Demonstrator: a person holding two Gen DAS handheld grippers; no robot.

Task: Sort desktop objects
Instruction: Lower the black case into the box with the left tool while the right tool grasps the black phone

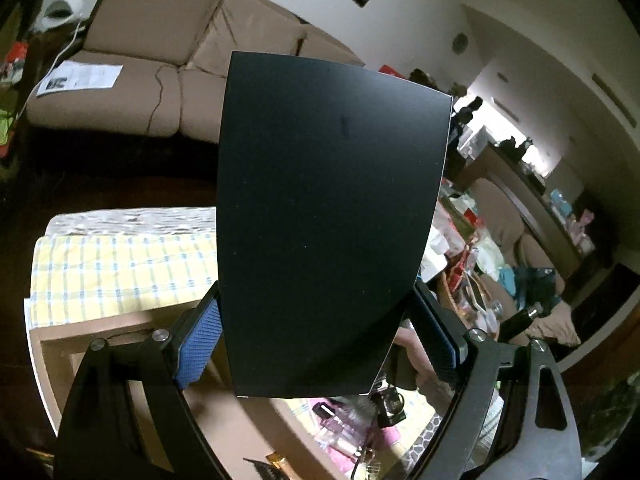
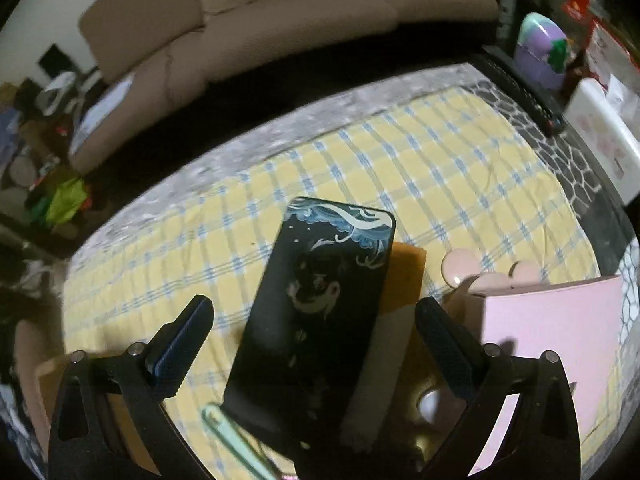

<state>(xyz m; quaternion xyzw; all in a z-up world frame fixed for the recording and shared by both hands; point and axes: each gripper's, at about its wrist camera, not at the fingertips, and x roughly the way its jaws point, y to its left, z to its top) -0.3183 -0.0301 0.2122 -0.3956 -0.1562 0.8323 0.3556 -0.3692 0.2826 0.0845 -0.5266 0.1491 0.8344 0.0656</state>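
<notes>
So in the left wrist view we've got the left gripper [image 1: 316, 340] pinching a flat black board [image 1: 332, 216] by its side edges, blue pads pressed on it. The board sticks up toward 12 o'clock and blocks most of what's ahead; only a strip of yellow checked cloth [image 1: 120, 272] shows at 9 o'clock. The stuff at 6 o'clock is too blurry for us to call.

In the right wrist view our right gripper [image 2: 314, 320] is spread wide, with a dark phone case [image 2: 316, 312] between the fingers, not touching either. The surface [image 2: 360, 104] has open cloth toward 12 o'clock, and a pink box [image 2: 556, 328] sits at 3 o'clock.
</notes>
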